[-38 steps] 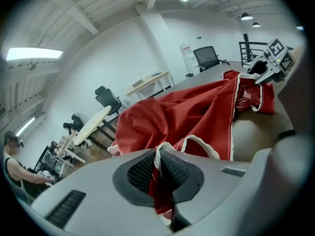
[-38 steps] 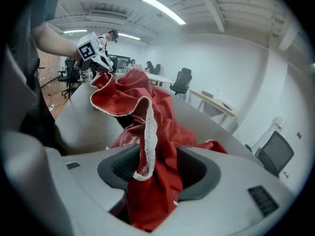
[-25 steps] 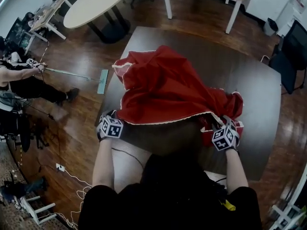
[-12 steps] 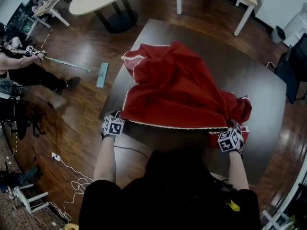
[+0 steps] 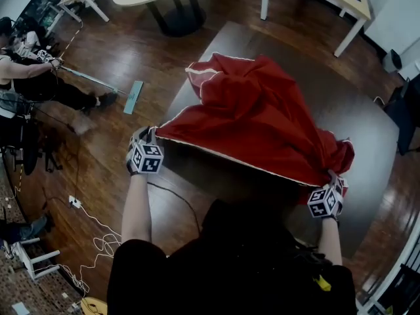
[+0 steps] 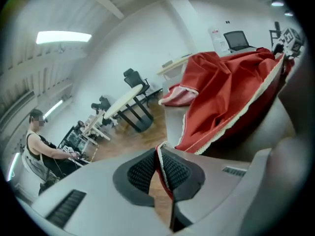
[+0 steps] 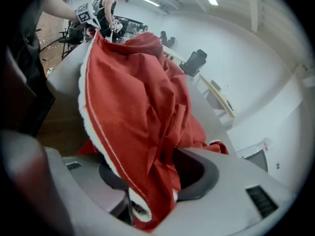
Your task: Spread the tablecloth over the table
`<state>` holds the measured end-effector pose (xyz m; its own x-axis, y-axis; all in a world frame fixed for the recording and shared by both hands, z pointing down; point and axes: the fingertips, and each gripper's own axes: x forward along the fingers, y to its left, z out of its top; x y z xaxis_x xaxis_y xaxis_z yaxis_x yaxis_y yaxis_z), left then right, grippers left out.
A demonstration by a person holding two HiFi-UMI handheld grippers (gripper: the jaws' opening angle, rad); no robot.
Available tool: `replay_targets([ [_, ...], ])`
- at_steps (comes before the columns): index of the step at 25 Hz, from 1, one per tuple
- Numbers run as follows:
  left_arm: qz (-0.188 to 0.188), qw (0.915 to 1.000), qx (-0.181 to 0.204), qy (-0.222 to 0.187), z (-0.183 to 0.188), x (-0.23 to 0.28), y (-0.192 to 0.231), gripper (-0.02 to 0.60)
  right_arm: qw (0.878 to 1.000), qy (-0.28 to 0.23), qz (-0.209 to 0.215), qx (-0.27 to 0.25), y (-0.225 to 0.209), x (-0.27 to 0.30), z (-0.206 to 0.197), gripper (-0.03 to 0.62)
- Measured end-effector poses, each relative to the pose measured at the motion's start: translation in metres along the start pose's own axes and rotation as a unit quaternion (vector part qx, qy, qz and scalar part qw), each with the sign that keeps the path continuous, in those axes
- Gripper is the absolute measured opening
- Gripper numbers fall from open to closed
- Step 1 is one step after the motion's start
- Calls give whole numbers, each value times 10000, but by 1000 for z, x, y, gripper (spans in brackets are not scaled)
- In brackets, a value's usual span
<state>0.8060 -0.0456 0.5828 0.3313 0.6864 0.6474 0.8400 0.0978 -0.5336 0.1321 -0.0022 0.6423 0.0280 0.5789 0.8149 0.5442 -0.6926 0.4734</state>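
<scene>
**Cloth held at both near corners, bulk heaped ahead**

Head view: The red cloth (image 5: 256, 120) lies crumpled on the middle of the dark surface (image 5: 371, 143), which is bare at the right and at the far side. The trimmed near hem runs taut between the two hands, from upper left to lower right across the picture. The left gripper (image 5: 146, 136) holds its end off the surface's left corner, over the floor. The right gripper (image 5: 333, 177) holds its end low at the near edge, where the cloth bunches.

Left gripper view: The left gripper (image 6: 158, 167) has its jaws closed on a thin strip of white-trimmed hem. The cloth (image 6: 231, 92) rises ahead and to the right of the jaws.

Right gripper view: The right gripper (image 7: 152, 181) has its jaws half apart, clamped on a thick wad of cloth (image 7: 133, 97). The hem leads away from it toward the other hand.

Assessment: The whole heap lies ahead of both pairs of jaws. The coming move calls for carrying the heap forward toward the far side. The right end, being bunched, is the likelier to spread unevenly.
</scene>
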Motion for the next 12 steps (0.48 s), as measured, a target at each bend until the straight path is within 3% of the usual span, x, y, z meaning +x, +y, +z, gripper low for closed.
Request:
replay_targets([
  [3, 308, 9982, 257, -454, 29, -13, 34, 11, 10000, 53, -76, 17, 9, -1, -4, 219],
  [6, 393, 9955, 629, -590, 38, -18, 47, 9, 9999, 57, -131, 46, 16, -4, 3, 188],
  [9, 120, 9959, 826, -349, 13, -5, 34, 9, 9996, 190, -163, 95, 27, 6, 0, 133],
  [12, -313, 9967, 754, -1, -29, 7, 9, 11, 9988, 315, -338, 151, 29, 8, -1, 99],
])
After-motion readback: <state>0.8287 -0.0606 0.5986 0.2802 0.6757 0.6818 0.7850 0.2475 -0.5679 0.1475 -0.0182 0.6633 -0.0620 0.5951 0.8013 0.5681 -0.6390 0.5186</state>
